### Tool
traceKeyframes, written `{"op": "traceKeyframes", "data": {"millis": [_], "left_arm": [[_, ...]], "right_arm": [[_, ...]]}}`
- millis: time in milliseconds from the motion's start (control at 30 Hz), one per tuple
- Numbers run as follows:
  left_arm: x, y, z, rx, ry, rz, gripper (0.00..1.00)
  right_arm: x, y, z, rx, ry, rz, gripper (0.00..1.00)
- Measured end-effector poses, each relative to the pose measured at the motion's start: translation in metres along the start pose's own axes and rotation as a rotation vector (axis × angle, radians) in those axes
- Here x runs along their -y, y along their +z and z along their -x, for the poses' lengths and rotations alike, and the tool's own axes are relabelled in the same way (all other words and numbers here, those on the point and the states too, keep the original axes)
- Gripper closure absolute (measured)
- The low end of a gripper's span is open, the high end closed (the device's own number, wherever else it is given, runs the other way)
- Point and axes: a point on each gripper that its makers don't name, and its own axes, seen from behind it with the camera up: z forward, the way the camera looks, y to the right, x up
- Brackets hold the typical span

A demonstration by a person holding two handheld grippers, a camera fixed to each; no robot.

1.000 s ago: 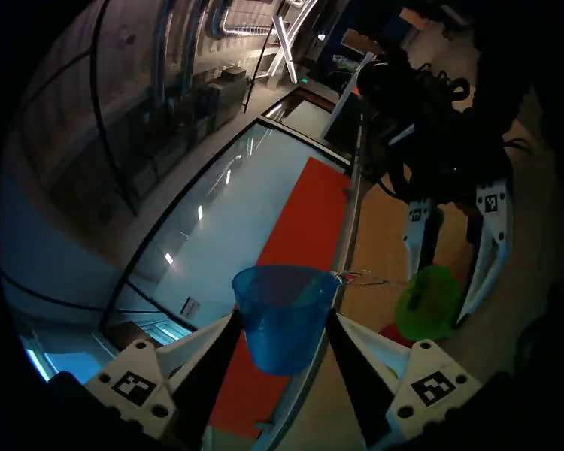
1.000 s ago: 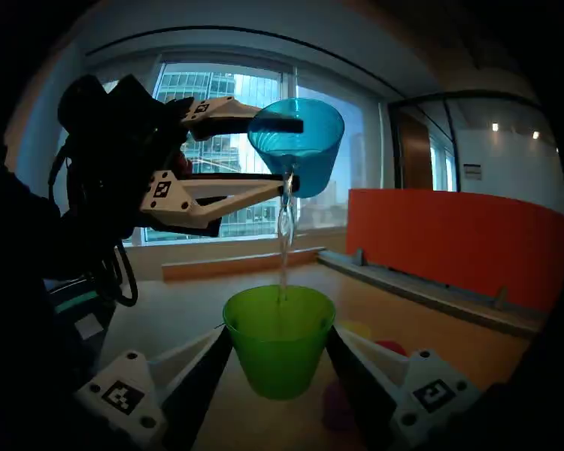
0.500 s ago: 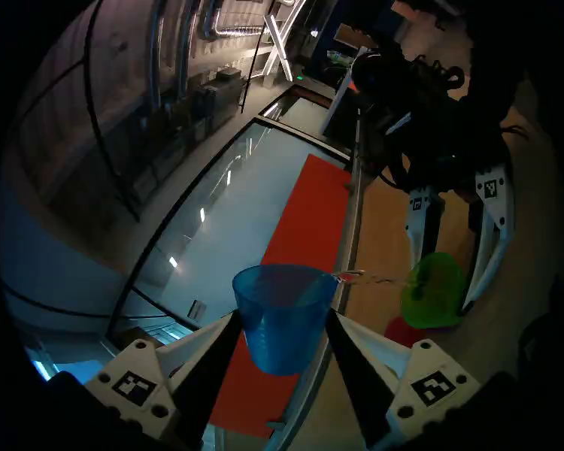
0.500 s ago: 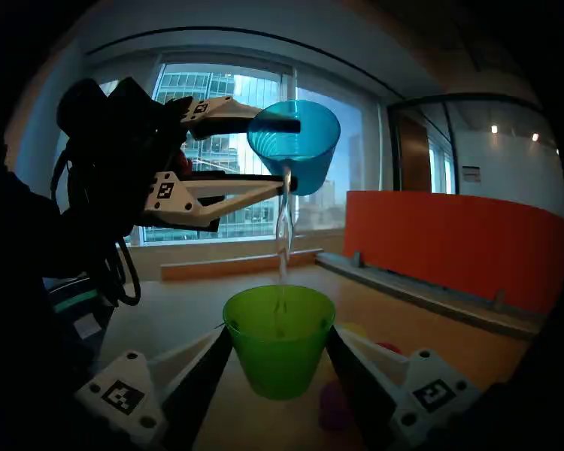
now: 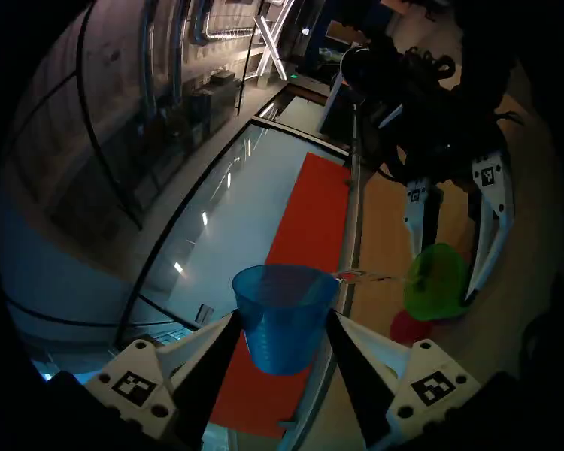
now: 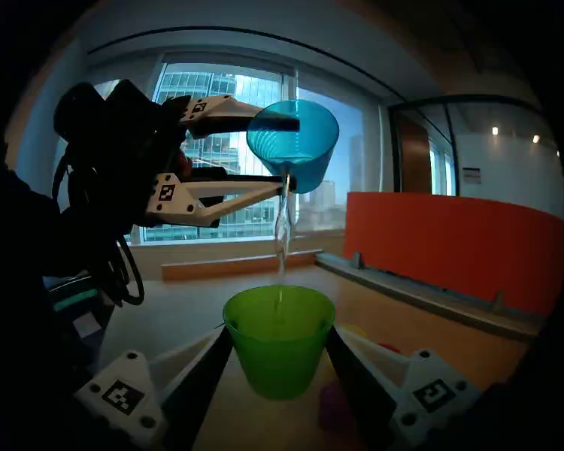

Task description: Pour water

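Note:
My left gripper (image 5: 282,331) is shut on a translucent blue cup (image 5: 283,314), tipped over on its side. In the right gripper view that blue cup (image 6: 291,144) hangs high above, held between the left gripper's white fingers (image 6: 207,203). A thin stream of water (image 6: 282,229) falls from its rim into the green cup (image 6: 279,338). My right gripper (image 6: 279,353) is shut on this upright green cup just above the wooden table (image 6: 402,316). The left gripper view has the green cup (image 5: 435,282) off to the right, with the water stream (image 5: 372,278) reaching it.
An orange partition (image 6: 462,240) runs along the table's right side, with a metal rail (image 6: 425,289) at its foot. Large windows (image 6: 207,150) lie behind. Small coloured discs (image 6: 335,398) rest on the table under the green cup. A person's dark sleeve and cables (image 6: 71,195) are at left.
The blue cup has tipped a little further while the water keeps running into the green cup. The green cup stays in place in the right gripper.

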Motion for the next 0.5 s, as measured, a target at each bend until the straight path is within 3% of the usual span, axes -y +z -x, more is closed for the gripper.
{"op": "traceKeyframes", "data": {"millis": [500], "left_arm": [[0.0096, -0.0038, -0.0052, -0.003, 0.037, -0.01, 0.2]], "right_arm": [[-0.0001, -0.0001, -0.0024, -0.006, -0.002, 0.002, 0.13]]}}
